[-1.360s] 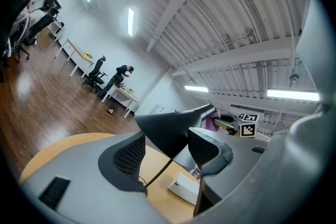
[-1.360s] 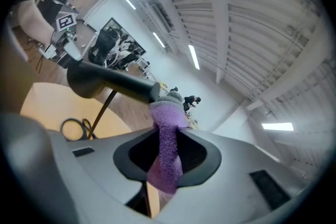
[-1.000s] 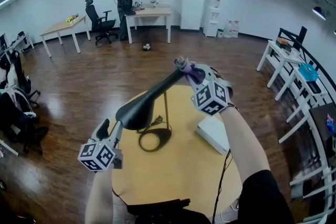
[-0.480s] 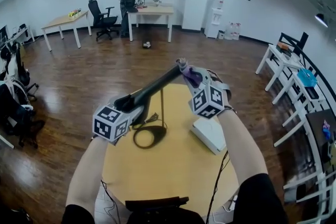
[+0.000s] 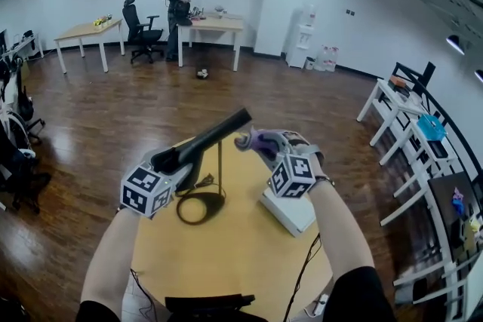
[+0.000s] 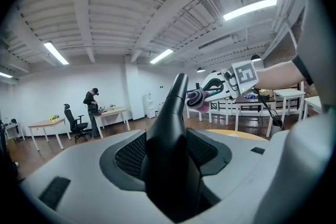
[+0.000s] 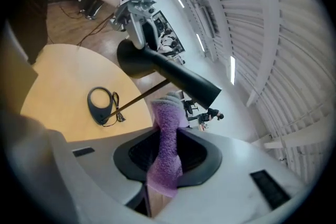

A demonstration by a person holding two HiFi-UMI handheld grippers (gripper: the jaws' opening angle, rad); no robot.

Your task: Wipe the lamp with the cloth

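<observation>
A black desk lamp stands on the round wooden table: ring base, thin stem, long slanted head. My left gripper has just been closing, and its jaws sit shut around the wide lower end of the lamp head, which fills the gap between the pads. My right gripper is shut on a purple fluffy cloth. The cloth hangs just under the head's raised far end; whether they touch I cannot tell.
A white flat box lies on the table under my right forearm, and a cable runs off the near edge. A person stands at a far desk beside an office chair. White tables line the right wall.
My left gripper came up from the lower left onto the lamp head's wide end. My right gripper sank with the cloth, from the head's tip to just below it.
</observation>
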